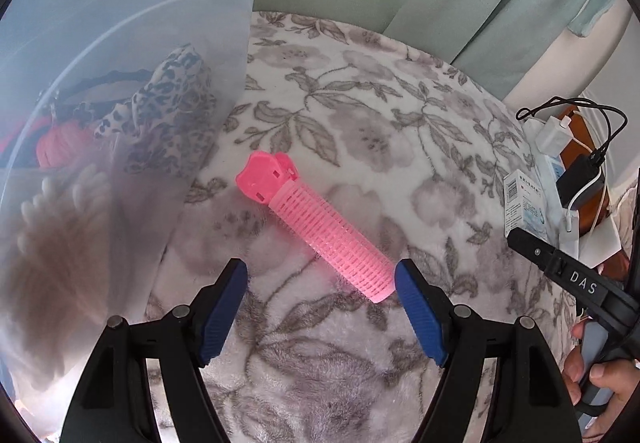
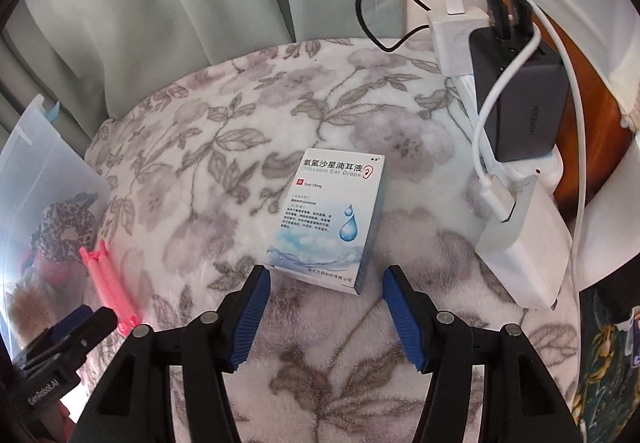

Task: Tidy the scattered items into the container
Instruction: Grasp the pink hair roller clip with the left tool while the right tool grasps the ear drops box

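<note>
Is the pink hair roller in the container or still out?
Out: the pink hair roller lies on the floral blanket, beside the clear container.

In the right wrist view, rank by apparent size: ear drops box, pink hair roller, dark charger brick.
1. Ear drops box, largest, though nearest the camera.
2. Dark charger brick, close behind; nearness makes that gap unsure.
3. Pink hair roller, smallest; its near end is partly hidden by the left gripper.

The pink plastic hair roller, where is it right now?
The pink plastic hair roller lies on the floral fleece blanket, beside the clear plastic container, just ahead of the left hand-held gripper.
</note>
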`<control>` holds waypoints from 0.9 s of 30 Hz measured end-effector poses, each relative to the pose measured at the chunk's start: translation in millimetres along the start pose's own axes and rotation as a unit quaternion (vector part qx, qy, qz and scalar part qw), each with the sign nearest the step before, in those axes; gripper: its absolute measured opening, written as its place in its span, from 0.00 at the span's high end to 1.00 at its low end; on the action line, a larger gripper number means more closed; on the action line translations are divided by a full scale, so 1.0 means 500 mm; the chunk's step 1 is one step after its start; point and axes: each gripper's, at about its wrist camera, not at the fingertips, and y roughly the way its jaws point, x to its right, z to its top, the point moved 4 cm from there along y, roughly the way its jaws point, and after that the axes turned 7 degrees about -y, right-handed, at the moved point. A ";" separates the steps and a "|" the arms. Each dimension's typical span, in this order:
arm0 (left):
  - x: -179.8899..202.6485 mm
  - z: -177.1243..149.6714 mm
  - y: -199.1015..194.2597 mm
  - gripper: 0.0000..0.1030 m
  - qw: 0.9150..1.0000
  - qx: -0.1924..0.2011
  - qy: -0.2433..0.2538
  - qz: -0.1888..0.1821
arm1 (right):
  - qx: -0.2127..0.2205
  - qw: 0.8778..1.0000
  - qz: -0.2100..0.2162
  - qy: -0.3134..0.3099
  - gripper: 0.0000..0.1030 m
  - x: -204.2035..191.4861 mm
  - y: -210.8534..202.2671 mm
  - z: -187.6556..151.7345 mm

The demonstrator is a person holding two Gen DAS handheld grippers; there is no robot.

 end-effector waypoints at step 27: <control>0.082 0.034 0.078 0.54 0.997 0.020 0.070 0.016 | 0.015 0.999 -0.023 0.031 0.44 0.004 -0.011 0.027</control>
